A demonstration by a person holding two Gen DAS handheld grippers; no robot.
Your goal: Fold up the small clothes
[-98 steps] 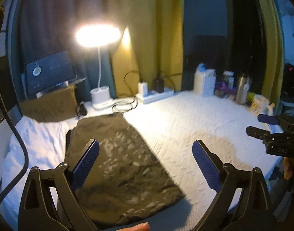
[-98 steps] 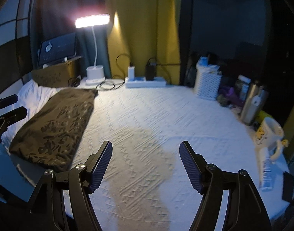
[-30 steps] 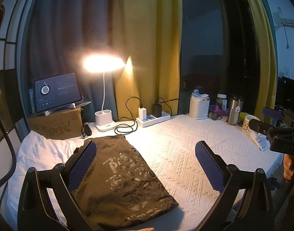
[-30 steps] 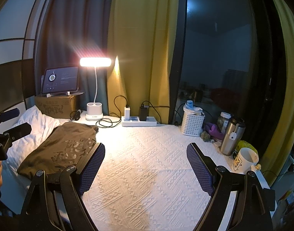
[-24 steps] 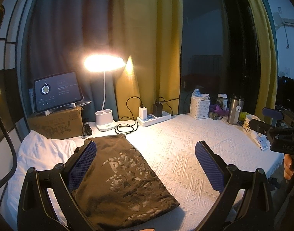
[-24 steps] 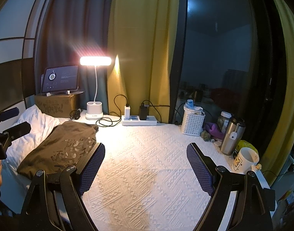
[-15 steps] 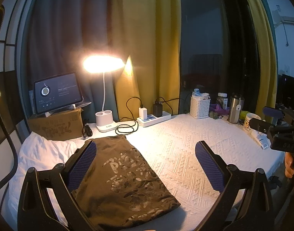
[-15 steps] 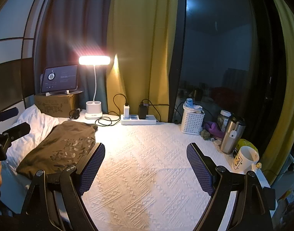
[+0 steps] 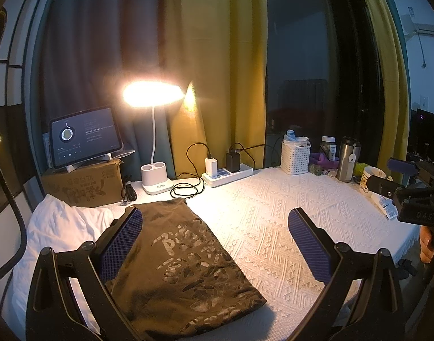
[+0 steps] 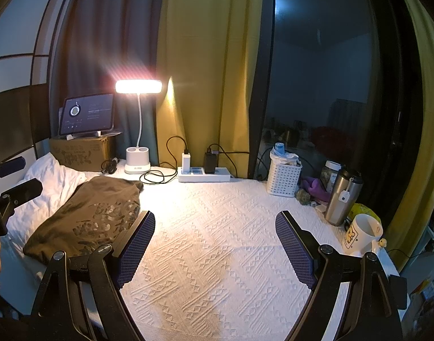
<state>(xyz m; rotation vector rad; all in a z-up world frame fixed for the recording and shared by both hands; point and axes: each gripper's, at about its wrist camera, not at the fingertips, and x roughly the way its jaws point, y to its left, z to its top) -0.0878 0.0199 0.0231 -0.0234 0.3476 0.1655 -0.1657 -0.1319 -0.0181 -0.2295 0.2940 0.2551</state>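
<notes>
A folded olive-brown shirt with a pale print lies on the left of the white textured table cover, partly over white cloth. It also shows in the right wrist view. My left gripper is open and empty, held above and near the shirt's near half. My right gripper is open and empty over the bare middle of the cover. Each gripper shows at the edge of the other's view.
At the back stand a lit desk lamp, a tablet on a cardboard box, a power strip with chargers and cables. At the right are a white basket, a steel tumbler and a mug.
Since 3.3 s ago both grippers have risen and tilted up, so more of the room shows. Over the last second they have stayed almost still. The shirt has not moved.
</notes>
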